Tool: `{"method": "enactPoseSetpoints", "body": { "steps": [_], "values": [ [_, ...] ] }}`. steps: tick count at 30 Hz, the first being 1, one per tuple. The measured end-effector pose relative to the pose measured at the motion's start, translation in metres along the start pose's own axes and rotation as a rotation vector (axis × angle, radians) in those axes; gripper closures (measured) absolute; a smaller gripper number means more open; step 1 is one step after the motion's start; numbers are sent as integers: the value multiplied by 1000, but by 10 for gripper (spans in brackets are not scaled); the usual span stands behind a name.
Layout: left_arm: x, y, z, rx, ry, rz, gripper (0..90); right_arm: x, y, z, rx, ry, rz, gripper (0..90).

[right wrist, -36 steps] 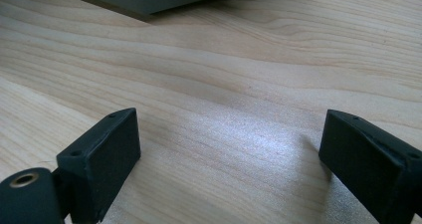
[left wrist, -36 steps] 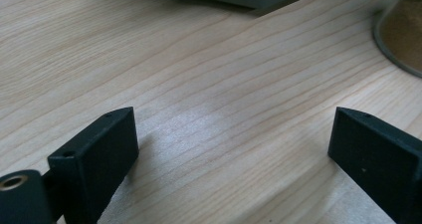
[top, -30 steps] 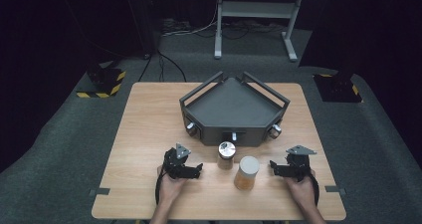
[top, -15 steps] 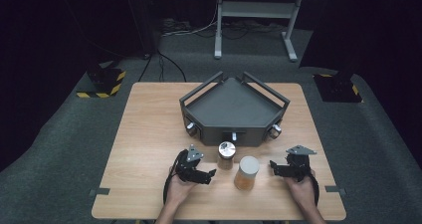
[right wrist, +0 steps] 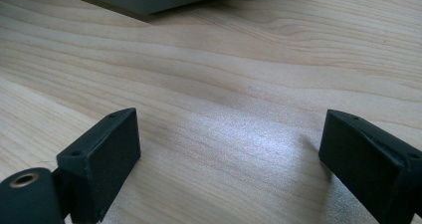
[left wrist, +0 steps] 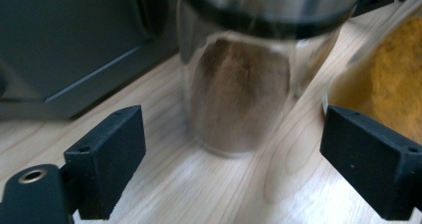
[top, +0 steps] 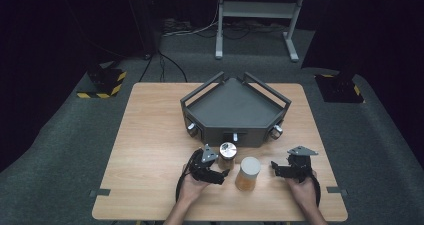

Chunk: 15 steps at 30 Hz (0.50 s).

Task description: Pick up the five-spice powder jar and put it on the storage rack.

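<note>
Left hand-held gripper (top: 223,173): low over the near part of the worktop, aimed at the spice jar; jaws spread, just been closing, nothing pinched.
Left jaws, left gripper view: one black pad at each lower corner, the jar standing beyond and between them, clear of both.
Spice jar (left wrist: 239,84): small glass jar, brown powder inside, metal lid with a dark band; upright on the wood, just in front of the grey tray's near wall; in the high view (top: 227,154) just beyond the left jaw tips.
Yellow jar (top: 248,173): wider, pale lid, orange-yellow contents; upright, just to the right of the spice jar and a little nearer the person; edge seen at the right of the left gripper view (left wrist: 383,79).
Right hand-held gripper (top: 275,167): held low to the right of the yellow jar, apart from it, pointing left; jaws spread, bare wood between them in the right gripper view.
Grey tray (top: 235,105): five-sided, with side rails and knobs, at the middle of the far half.
Worktop (top: 150,135): pale wood grain.
Hands: both in from the bottom edge, one on each gripper.
</note>
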State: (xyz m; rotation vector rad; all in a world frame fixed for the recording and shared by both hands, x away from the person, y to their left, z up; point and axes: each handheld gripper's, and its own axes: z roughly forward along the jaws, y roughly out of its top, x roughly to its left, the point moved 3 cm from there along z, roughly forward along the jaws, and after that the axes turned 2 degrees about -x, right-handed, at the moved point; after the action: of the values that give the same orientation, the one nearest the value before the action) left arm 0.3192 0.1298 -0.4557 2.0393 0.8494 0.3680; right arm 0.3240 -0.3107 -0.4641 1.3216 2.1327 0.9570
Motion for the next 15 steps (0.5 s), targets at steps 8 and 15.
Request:
{"method": "enactPoseSetpoints", "body": {
  "steps": [8, 15],
  "values": [
    [-5, 6, 6, -24, 12, 9, 156, 0, 0, 0, 0, 0, 0, 91],
    [-6, 11, 13, -17, 9, 21, 208, 0, 0, 0, 0, 0, 0, 91]
  ]
}}
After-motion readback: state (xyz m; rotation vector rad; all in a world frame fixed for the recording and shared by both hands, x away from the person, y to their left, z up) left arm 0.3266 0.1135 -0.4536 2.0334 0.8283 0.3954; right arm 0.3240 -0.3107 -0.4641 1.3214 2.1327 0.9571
